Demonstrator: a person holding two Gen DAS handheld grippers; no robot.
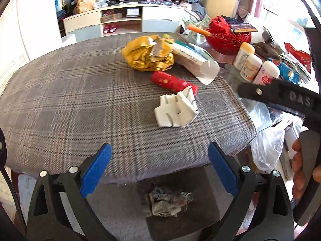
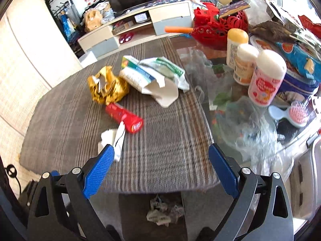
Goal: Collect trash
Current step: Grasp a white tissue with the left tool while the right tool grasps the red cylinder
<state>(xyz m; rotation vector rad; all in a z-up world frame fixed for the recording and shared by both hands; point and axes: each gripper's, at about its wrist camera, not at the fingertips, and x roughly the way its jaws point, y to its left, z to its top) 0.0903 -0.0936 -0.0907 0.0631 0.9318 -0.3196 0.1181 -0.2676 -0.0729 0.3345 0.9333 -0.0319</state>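
Trash lies on a plaid cloth (image 1: 80, 104) over the table: a crumpled gold wrapper (image 1: 146, 55) (image 2: 108, 88), an open white carton (image 1: 195, 62) (image 2: 148, 78), a red tube box (image 1: 172, 82) (image 2: 125, 117) and a folded white cardboard piece (image 1: 176, 110) (image 2: 112, 140). A dark bin (image 1: 176, 198) (image 2: 152, 212) below the table's near edge holds crumpled paper (image 1: 168, 200) (image 2: 164, 212). My left gripper (image 1: 159, 170) is open and empty above the near edge. My right gripper (image 2: 160, 170) is open and empty, its left finger beside the white cardboard.
On the glass table top at the right stand three bottles (image 2: 264, 78) (image 1: 254, 64), a red basket (image 1: 228, 36) (image 2: 218, 28), snack packs (image 2: 301, 60), a pink hairbrush (image 2: 297, 114) and clear plastic bags (image 2: 250, 132) (image 1: 266, 148). A TV cabinet (image 1: 120, 22) stands behind.
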